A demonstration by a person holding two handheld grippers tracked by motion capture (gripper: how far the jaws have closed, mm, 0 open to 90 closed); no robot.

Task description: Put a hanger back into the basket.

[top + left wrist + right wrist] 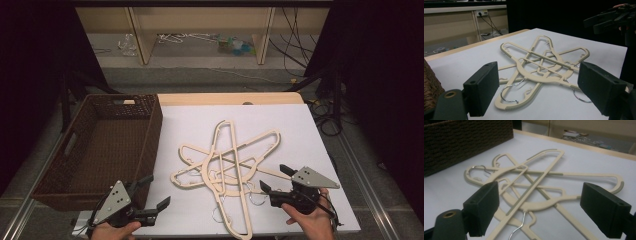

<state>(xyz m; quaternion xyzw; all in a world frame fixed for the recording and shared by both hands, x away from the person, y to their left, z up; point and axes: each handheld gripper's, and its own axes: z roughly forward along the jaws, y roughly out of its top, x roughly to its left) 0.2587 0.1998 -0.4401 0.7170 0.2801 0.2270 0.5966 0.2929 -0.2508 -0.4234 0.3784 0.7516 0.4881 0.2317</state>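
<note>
A heap of cream hangers [227, 167] lies crossed at the middle of the white surface [300, 130]. The left gripper [150, 196] and right gripper [272, 179] flank it near the front edge, both wide open and empty. A wicker basket [150, 135] sits off the left edge.

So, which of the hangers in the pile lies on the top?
The long hanger that runs from the table's far side towards the near edge. Its straight bar crosses over the other hangers, which spread sideways beneath it.
</note>
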